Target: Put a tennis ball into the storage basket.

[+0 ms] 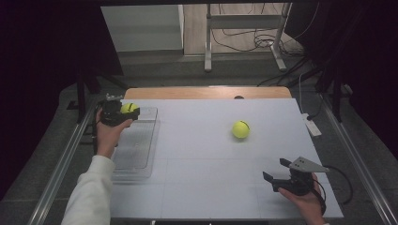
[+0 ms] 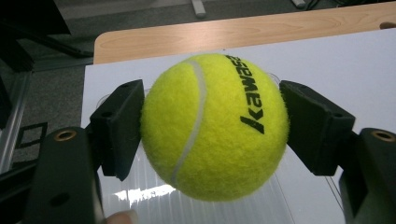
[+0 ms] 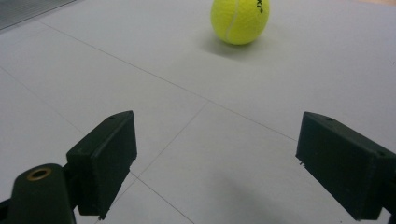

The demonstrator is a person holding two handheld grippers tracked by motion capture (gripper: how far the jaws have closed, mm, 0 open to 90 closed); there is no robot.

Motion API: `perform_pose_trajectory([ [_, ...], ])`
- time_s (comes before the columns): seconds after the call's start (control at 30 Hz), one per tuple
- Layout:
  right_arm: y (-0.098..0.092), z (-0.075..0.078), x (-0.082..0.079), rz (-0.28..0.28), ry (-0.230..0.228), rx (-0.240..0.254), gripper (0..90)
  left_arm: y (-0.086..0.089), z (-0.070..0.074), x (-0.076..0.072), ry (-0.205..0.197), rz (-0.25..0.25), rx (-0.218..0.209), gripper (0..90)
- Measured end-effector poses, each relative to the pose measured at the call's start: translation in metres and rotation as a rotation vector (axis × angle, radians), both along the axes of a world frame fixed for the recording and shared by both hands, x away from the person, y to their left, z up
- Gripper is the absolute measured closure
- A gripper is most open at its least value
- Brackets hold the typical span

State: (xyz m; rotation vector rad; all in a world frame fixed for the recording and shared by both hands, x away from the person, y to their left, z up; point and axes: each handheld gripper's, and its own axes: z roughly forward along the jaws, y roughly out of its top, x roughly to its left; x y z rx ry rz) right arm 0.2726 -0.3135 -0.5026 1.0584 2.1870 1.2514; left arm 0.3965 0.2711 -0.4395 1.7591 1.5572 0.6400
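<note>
1. Far left of the table: left gripper (image 1: 123, 114) is pinching a yellow tennis ball (image 1: 128, 108) over the far end of the clear plastic tray (image 1: 136, 150). In the left gripper view the pads (image 2: 122, 126) press on opposite sides of the ball (image 2: 214, 126), roughly at its widest line, and ribbed clear plastic sits directly beneath.
2. Judgement: this looks like the drop-into-tray step. Whether the ball is touching the tray floor, can't tell.
3. Risk A: the tray reads as shallow with low walls. Release from height and the ball bounces or rolls out, most likely over the far edge or left side toward the table rail.
4. Risk B: felt grips well, but the pads hold on a curve. Any twist of the hand while opening could flick the ball sideways.
5. Centre-right: second tennis ball (image 1: 241, 129) sits loose on the white table top (image 1: 202, 154), well apart from the tray. Nothing stops it; a nudge sends it rolling.
6. Near right: right gripper (image 1: 277, 171) has its fingers spread wide and holds nothing. The right gripper view shows that ball (image 3: 240, 19) ahead, off past the open jaws.
7. Risk C: approach too fast or off-centre and one pad taps the ball first, pushing it away instead of bracketing it.
</note>
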Motion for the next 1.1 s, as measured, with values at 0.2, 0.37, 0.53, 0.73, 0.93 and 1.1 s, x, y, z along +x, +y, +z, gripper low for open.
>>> perform_pose_trajectory([
  [0.2, -0.001, 0.000, 0.000, -0.004, 0.003, 0.002, 12.5, 0.002, 0.000, 0.002, 0.012, 0.002, 0.002, 27.1],
  [0.37, 0.000, 0.000, 0.000, -0.001, 0.002, 0.001, 12.4, 0.002, -0.001, 0.003, 0.015, 0.007, 0.013, 27.1],
  [0.53, -0.001, 0.000, 0.000, -0.003, 0.003, 0.002, 12.4, 0.003, -0.006, 0.006, 0.031, 0.012, 0.021, 27.1],
  [0.73, -0.001, 0.000, 0.000, -0.004, 0.004, 0.003, 12.5, 0.002, -0.007, 0.008, 0.043, 0.006, 0.029, 27.1],
  [0.93, -0.001, -0.001, 0.001, -0.003, 0.004, 0.002, 12.5, 0.001, -0.011, 0.011, 0.061, 0.001, 0.036, 27.1],
  [1.1, -0.001, -0.001, 0.001, -0.003, 0.004, 0.002, 12.4, 0.002, -0.015, 0.014, 0.089, 0.001, 0.046, 27.1],
])
